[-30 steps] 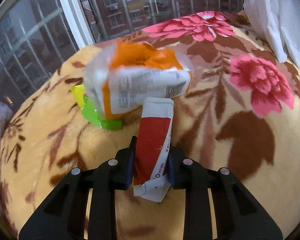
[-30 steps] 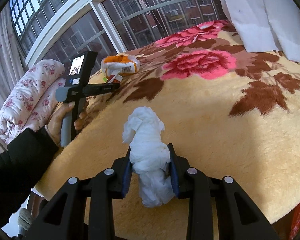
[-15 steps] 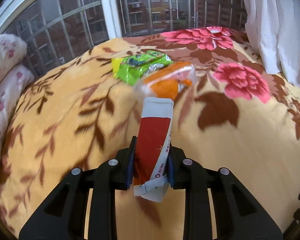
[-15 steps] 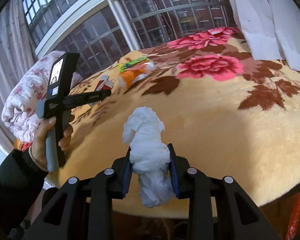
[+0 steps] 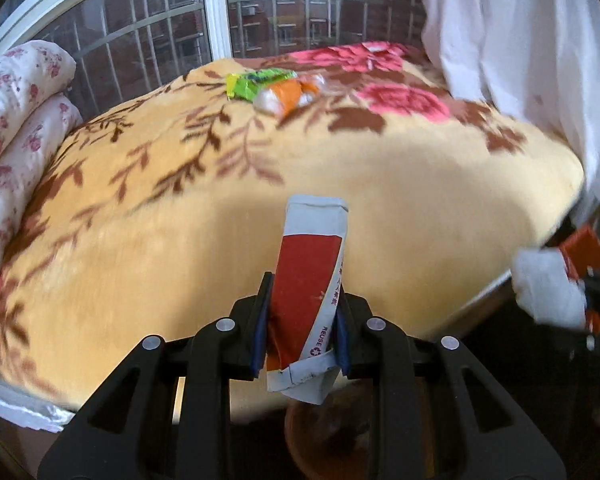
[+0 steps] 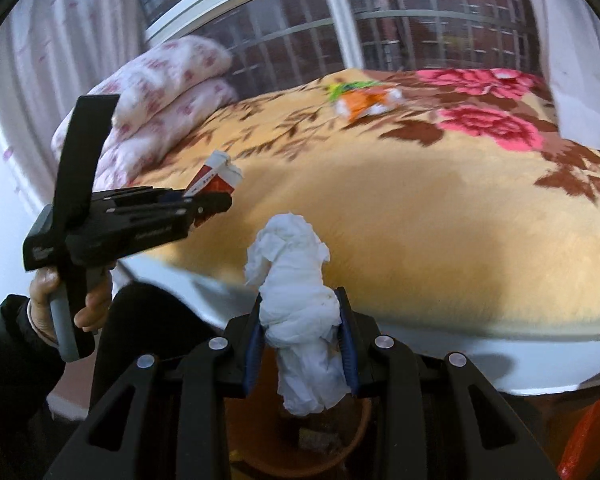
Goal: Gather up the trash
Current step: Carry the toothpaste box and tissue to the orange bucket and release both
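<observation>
Left gripper (image 5: pixel 300 332) clamped on a flattened red and white carton (image 5: pixel 310 280), pads pinching its lower half. It feels like nothing: light, stiff card already creased at the bottom, so the grip sits where the fold gives some thickness. Slick print, could slide if I tilt it hard.

Right gripper (image 6: pixel 302 338) clenched round a wad of white tissue (image 6: pixel 296 280). Soft, weightless, squashes to almost nothing; held mid-body, loose ends hanging above and below the pads. Won't break, may shed a scrap.

Both loads hang off the near edge of the bed, over what looks like a brown bin (image 6: pixel 300 440) below; rim only partly visible.

Left on the yellow flowered blanket (image 5: pixel 380 200), far side near the window: a green wrapper (image 5: pixel 256 82) touching an orange and clear packet (image 5: pixel 288 96). Crinkly film, best pinched at an edge.

Rolled quilt (image 5: pixel 16 112) at the left, white curtain (image 5: pixel 520 40) at the right, neither blocking the reach. My judgement: drop first, then cross the bed.
</observation>
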The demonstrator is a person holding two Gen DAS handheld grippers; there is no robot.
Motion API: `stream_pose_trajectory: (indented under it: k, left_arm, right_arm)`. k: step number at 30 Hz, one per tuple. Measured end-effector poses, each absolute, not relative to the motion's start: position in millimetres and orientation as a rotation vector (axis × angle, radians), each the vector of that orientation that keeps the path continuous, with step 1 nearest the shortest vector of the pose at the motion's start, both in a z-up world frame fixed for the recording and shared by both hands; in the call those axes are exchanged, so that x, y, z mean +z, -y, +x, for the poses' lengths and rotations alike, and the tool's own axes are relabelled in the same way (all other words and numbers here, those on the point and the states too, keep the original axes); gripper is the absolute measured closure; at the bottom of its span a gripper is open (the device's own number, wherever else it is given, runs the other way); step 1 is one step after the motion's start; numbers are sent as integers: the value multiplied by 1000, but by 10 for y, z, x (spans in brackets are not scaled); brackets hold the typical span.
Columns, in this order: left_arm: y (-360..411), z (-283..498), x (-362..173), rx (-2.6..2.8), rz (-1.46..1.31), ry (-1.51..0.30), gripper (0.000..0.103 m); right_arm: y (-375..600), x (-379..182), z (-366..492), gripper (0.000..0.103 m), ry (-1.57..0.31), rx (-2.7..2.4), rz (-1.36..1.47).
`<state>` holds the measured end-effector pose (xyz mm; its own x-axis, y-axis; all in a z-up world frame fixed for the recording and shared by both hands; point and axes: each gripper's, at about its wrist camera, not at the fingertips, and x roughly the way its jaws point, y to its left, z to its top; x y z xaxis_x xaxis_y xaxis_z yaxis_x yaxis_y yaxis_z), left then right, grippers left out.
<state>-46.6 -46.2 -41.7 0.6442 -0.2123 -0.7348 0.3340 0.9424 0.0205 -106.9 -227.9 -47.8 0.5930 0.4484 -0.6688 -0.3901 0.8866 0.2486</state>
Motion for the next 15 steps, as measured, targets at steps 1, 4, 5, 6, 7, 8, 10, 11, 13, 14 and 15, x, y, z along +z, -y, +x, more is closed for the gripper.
stream_pose_trajectory:
  k: [1, 4, 5, 6, 7, 8, 10, 11, 13, 14, 15]
  left_arm:
    - [446, -544, -451, -317, 165, -819, 77]
    - [416, -822, -634, -325, 213, -854, 77]
    - [414, -914, -734, -336, 236, -880, 77]
    - [409, -977, -821, -351, 247, -902, 77]
    - [409, -1026, -905, -369, 252, -926, 77]
    - [411, -1073, -1015, -384, 263, -956, 77]
    - [431, -1114, -1198, -397, 286, -1007, 77]
    - [443, -1122, -1306, -405, 297, -1036, 77]
    - [482, -1089, -1532, -403, 330, -1099, 77]
    - [496, -1072, -1612, -401, 341, -1123, 77]
    - [529, -1023, -1760, -390, 359, -1165, 77]
  right_arm:
    - [2260, -496, -1105, 71, -807, 498, 69]
    - [2187, -610, -1263, 70, -844, 530, 8]
    - [2161, -654, -1304, 70, -861, 540, -12]
    - [2124, -717, -1351, 70, -888, 554, -42]
    - [2082, -793, -1390, 70, -918, 566, -75]
    - [2043, -882, -1416, 70, -950, 574, -106]
    - [1981, -1052, -1432, 70, -1009, 581, -150]
    - [1965, -1125, -1444, 70, -1027, 583, -162]
    - [1909, -1317, -1403, 70, -1082, 597, -184]
    - [1885, -1399, -1371, 70, -1105, 602, -194]
    - [1844, -1530, -1316, 70, -1139, 611, -209]
